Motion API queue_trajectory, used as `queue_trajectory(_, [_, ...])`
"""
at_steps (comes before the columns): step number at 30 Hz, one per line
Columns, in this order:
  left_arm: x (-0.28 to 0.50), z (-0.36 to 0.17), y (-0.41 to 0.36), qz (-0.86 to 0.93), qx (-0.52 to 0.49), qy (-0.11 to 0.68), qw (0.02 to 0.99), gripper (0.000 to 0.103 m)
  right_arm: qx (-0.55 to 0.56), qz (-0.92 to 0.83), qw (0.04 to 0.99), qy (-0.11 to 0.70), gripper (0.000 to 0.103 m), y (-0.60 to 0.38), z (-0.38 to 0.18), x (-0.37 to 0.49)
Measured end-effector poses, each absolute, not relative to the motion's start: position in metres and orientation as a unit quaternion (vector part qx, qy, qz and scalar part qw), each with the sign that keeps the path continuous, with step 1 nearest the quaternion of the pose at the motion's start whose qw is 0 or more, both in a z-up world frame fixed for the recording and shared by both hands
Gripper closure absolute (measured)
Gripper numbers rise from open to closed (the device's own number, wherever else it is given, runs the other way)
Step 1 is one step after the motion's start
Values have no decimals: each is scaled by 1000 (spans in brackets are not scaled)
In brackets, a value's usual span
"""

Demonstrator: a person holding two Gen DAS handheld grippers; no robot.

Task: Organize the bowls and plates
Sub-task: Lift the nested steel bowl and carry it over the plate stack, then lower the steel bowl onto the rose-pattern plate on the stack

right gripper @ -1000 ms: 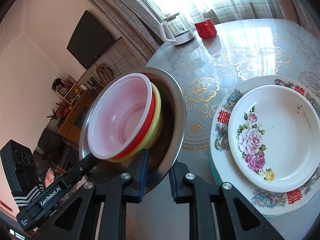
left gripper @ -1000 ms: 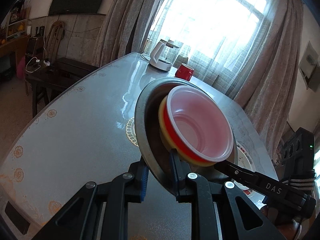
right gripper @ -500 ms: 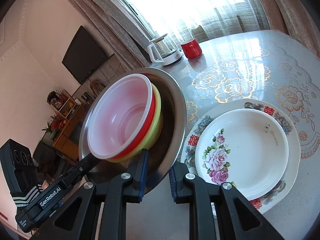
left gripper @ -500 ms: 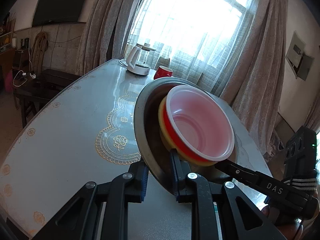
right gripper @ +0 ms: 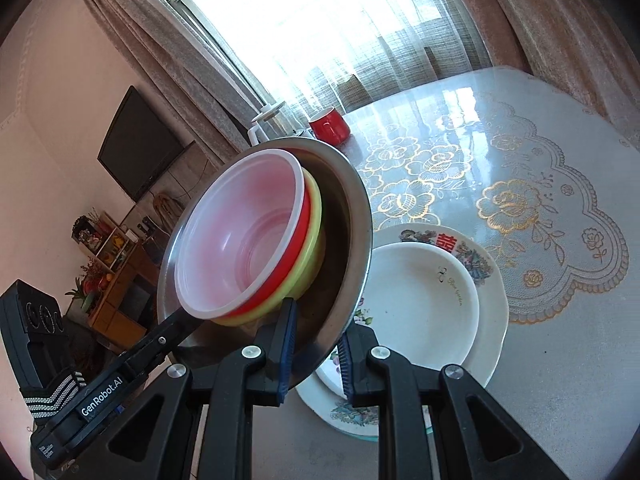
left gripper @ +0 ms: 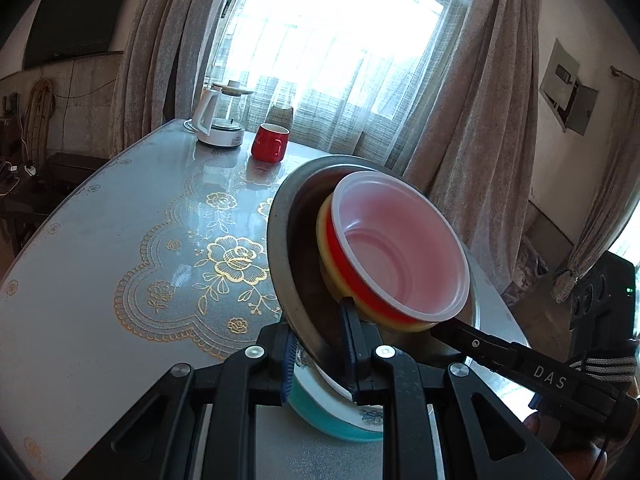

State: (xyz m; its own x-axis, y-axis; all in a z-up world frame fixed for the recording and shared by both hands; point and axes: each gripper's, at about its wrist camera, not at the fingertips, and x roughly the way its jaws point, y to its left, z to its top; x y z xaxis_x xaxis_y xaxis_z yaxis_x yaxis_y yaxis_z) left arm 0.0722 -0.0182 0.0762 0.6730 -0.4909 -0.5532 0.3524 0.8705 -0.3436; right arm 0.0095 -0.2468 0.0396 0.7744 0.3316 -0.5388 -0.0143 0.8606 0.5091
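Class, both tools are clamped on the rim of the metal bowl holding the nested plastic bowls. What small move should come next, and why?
Probably ease the metal bowl a little further over the stacked plates and lower it level. The left tool and right tool hold its rim from opposite sides, it is tilted in the air, and the plastic bowls nested inside could slide out.

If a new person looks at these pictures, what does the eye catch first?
First, the metal bowl with stacked plastic bowls inside, held in the air by its rim by both the left hand-held gripper and right hand-held gripper. Below it, flowered plates lie stacked on the table; a red mug stands near the window.
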Motion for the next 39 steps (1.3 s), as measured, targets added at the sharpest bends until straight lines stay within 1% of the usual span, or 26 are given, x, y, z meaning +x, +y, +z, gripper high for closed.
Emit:
queue_trajectory(19, [71, 68, -77, -278, -78, 342, 894, 82, 269, 35, 909, 316, 84, -294, 38, -21])
queue_trajectory(39, [77, 44, -82, -278, -78, 372, 882, 81, 282, 14, 893, 351, 84, -295, 28, -19])
